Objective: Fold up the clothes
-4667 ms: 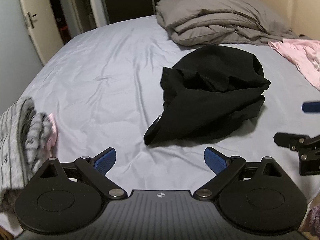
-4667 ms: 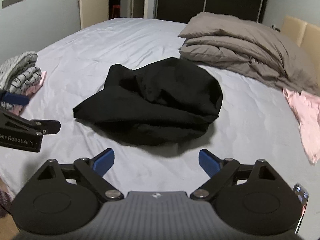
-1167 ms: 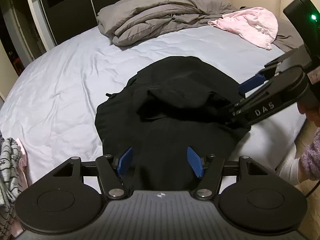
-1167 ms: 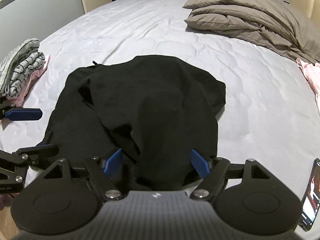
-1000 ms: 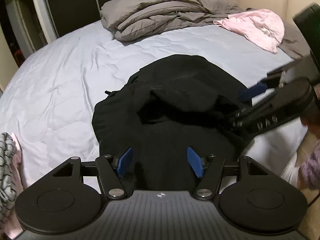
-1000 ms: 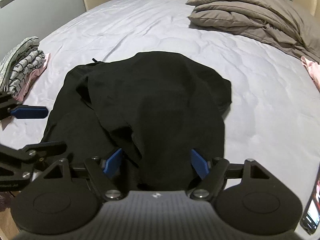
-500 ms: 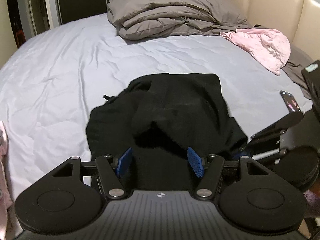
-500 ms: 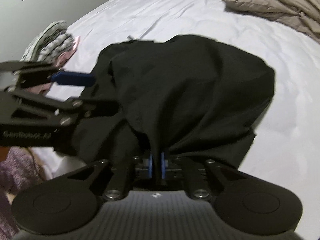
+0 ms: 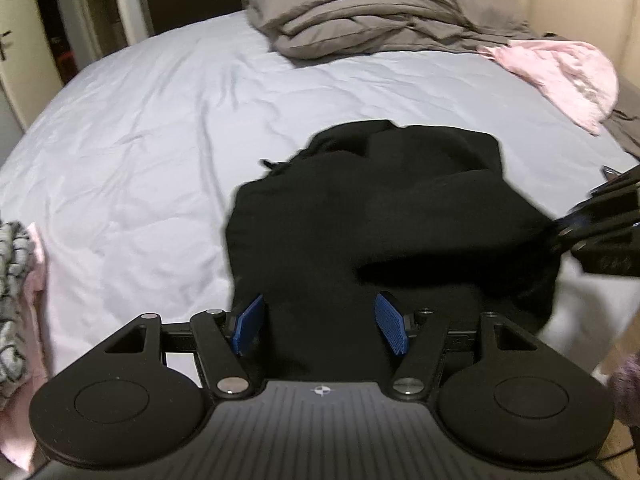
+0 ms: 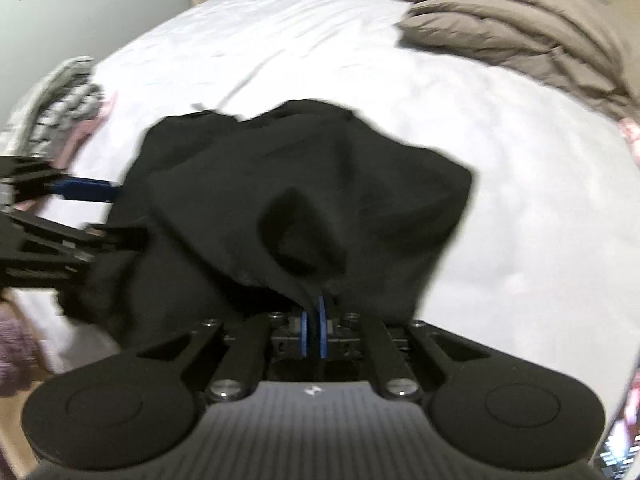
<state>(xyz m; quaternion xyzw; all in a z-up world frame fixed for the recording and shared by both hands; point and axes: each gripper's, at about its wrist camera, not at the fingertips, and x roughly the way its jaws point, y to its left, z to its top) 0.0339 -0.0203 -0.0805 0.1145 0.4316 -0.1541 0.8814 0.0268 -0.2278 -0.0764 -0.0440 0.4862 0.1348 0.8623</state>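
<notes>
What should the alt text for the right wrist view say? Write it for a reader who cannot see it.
The right gripper is shut on a bunched edge of a crumpled black garment lying on a pale bed sheet. The left gripper reaches in open at the garment's left side, and a folded grey duvet lies at the far right.

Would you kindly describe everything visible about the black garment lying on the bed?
The black garment is a plain, matte, soft-looking cloth, crumpled and unfolded in a rumpled heap on the pale bedsheet near its front edge. A thin cord or tag sticks out at its far side. The right gripper is shut on a pinched fold of its near edge; the left gripper is open, its blue pads either side of the fabric.
</notes>
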